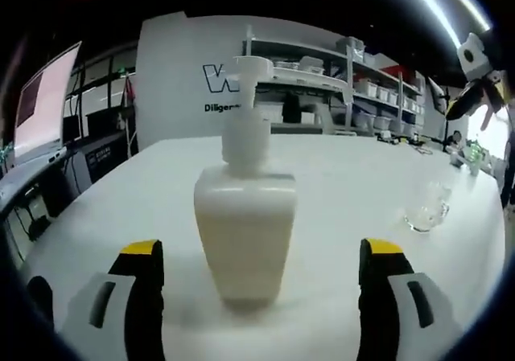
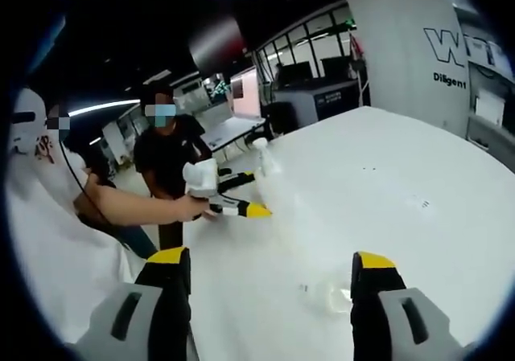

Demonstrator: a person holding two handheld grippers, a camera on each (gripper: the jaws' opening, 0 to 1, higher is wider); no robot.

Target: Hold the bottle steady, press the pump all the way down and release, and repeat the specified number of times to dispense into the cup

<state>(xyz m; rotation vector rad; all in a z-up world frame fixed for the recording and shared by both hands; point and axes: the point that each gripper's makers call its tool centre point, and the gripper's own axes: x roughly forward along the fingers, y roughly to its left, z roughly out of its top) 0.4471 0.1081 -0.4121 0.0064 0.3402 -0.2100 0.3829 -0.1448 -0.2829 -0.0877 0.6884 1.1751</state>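
A white pump bottle (image 1: pixel 245 216) stands upright on the white table (image 1: pixel 354 176), its pump head (image 1: pixel 253 67) raised. My left gripper (image 1: pixel 261 252) is open, its yellow-tipped jaws standing on either side of the bottle's base without touching it. A clear cup (image 1: pixel 426 208) sits on the table to the right of the bottle. In the right gripper view my right gripper (image 2: pixel 269 264) is open above the table, and the clear cup (image 2: pixel 334 297) shows faintly between its jaws. Farther off, a person's hand holds the left gripper (image 2: pixel 237 200) around the pale bottle (image 2: pixel 264 160).
The right gripper (image 1: pixel 483 88) hangs in the air at the upper right of the left gripper view. A person in a black shirt (image 2: pixel 169 164) stands beyond the table's far edge. Shelves (image 1: pixel 354 79) and a monitor (image 1: pixel 44 100) lie behind the table.
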